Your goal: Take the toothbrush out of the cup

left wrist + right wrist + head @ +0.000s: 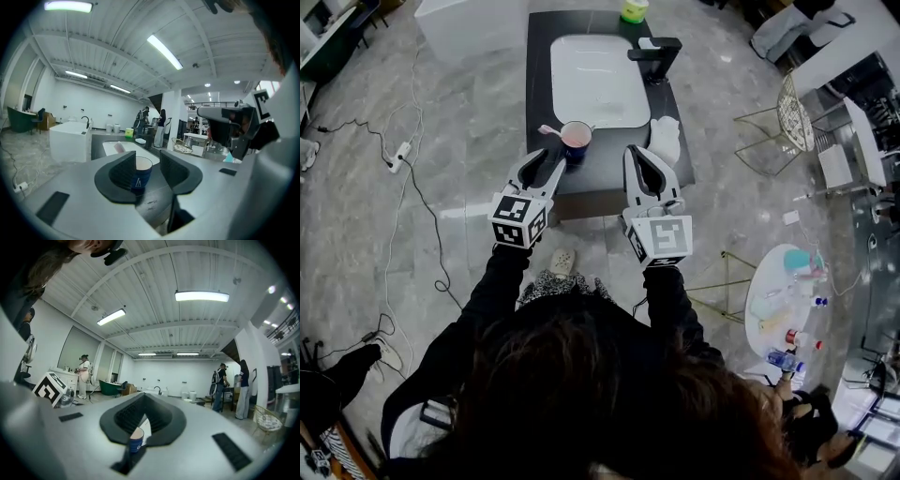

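A dark blue cup (576,141) with a pink inside stands on the dark counter (609,169), in front of the white sink (598,80). A pink toothbrush (549,130) leans out of the cup to the left. My left gripper (551,161) is just short of the cup, open. In the left gripper view the cup (140,174) shows in the gap of my left gripper (147,169), apart from both pads. My right gripper (642,152) is shut and empty, to the right of the cup. The right gripper view shows the cup (136,439) low, beyond my right gripper (142,417).
A black faucet (654,54) stands at the sink's right side, with a green container (634,9) behind it. A white cloth (664,139) lies on the counter near the right gripper. Cables (412,178) run over the floor at left. A round table (787,295) with bottles stands at right.
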Tool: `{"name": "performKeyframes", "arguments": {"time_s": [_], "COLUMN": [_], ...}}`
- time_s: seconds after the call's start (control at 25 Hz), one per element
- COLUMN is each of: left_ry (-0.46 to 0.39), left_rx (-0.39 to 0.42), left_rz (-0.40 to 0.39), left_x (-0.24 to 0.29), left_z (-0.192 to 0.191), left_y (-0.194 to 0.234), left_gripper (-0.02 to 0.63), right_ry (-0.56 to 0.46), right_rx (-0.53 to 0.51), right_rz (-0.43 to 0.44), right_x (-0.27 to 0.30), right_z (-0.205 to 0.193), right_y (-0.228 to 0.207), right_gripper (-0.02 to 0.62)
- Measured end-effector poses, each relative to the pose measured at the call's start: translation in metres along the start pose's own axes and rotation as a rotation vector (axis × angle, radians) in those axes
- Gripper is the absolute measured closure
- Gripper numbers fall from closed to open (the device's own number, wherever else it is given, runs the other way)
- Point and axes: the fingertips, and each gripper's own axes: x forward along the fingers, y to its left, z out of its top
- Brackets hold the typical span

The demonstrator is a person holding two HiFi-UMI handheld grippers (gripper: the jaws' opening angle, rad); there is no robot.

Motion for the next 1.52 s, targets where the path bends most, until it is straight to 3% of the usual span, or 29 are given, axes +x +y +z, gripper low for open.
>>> {"name": "performKeyframes", "arguments": {"time_s": [0.12,0.36,0.8,1.08,1.52], "left_ry": [0.033,0.106,0.115,0.139,0.106], "left_rx": [-0.049,-0.065,0.006,0.050,0.083], "left_rz": [-0.022,-0.011,0.011,0.009,-0.055], "left_x": [0.016,0.045,0.079,0.084,0.082], "left_z": [-0.014,-0.043,-0.033,-0.032,-0.018], "left_y": [0.006,0.021,0.039,0.043,0.029], "left_gripper": [0.427,0.402,0.405,0.544,0.575], "right_ry": [0.017,0.037,0.073,0.062,0.052], "right_rx": [-0.006,-0.015,-0.015,-0.008,0.003], "right_rz": [0.004,0.013,0.006,-0.002,-0.001], "right_x": [0.009,0.021,0.030,0.033,0.032], "right_z": [-0.005,-0.010,-0.025,-0.023,-0.023], "right_y": [-0.002,-0.001,-0.009,-0.016,-0.016], "right_gripper": [0.591,0.591,0.591,0.591,0.591]}}
